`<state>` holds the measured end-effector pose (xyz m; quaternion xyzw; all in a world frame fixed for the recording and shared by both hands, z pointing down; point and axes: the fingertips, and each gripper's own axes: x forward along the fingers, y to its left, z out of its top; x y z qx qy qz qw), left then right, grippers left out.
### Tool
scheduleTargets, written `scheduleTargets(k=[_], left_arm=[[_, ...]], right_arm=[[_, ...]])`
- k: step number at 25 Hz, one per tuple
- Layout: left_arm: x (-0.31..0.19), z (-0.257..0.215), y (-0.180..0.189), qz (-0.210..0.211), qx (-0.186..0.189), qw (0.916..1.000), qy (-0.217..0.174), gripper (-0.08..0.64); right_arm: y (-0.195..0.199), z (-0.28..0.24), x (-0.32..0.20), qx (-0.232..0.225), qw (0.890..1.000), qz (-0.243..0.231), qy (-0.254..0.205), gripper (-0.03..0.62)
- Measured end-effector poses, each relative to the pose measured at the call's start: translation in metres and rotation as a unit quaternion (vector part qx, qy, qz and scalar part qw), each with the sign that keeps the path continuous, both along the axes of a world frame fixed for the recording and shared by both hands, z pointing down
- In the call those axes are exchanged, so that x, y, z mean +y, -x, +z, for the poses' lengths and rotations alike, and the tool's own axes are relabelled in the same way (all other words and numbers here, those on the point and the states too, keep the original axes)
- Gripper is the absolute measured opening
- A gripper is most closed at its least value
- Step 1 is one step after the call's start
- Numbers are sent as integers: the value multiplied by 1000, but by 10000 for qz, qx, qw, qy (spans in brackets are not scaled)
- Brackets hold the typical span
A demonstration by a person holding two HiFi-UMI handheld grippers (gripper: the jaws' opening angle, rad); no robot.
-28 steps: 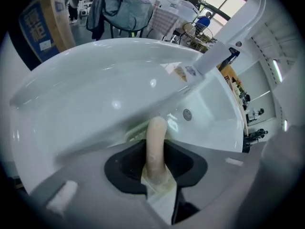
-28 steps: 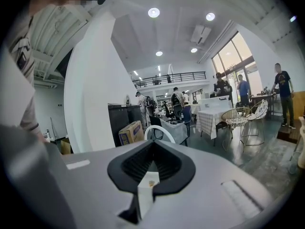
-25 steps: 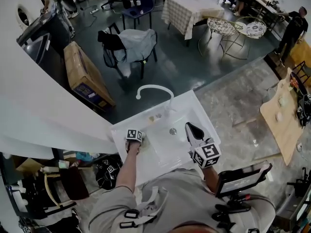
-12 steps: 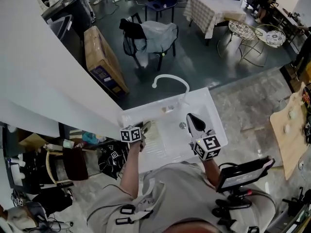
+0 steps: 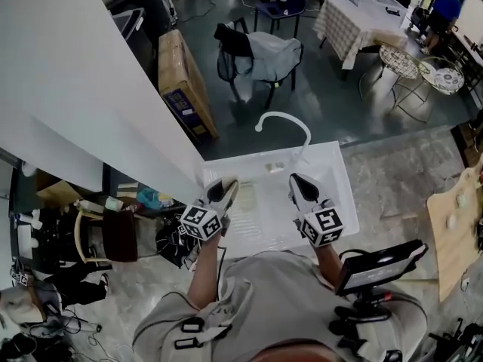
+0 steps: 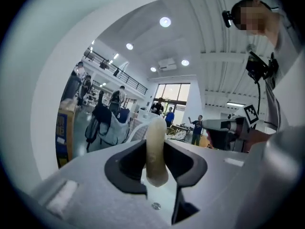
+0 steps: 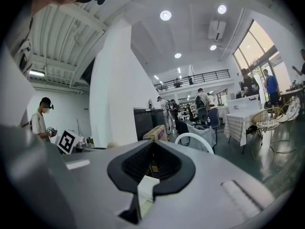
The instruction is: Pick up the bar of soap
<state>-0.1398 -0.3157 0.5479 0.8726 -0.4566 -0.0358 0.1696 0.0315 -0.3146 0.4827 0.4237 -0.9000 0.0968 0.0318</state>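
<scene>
Open hall, dark grey smooth floor point(image 5: 332, 89). White rectangular ceramic sink point(image 5: 336, 194), curved white faucet point(image 5: 285, 121) at far rim. Left hand-held gripper point(image 5: 224, 188) above sink's left edge, pinching pale cream smooth oblong soap bar point(image 6: 156, 149), clear of basin. Right hand-held gripper point(image 5: 296, 183) over sink's right half, jaws pressed together, empty.

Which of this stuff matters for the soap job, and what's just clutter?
In the job: pale cream bar of soap, clamped in the left gripper; white sink.
Just lying about: brown cardboard box, chair draped with grey clothing, checked-cloth table.
</scene>
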Motion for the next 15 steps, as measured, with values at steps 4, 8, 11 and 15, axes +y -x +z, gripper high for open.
scheduleTargets(k=[4, 8, 11, 15], left_arm=[[15, -42, 1, -252, -351, 9968, -669, 103], [28, -81, 3, -476, -577, 9911, -1098, 103], [37, -110, 4, -668, -539, 9867, -1378, 103], [44, -127, 5, -706, -514, 9837, -1572, 104]], right_arm=[[10, -4, 3, -62, 9997, -239, -92, 2], [21, -13, 2, -95, 9989, -399, -220, 2], [25, -18, 3, -137, 9983, -476, -313, 2], [31, -21, 2, -180, 9977, -538, -376, 2]])
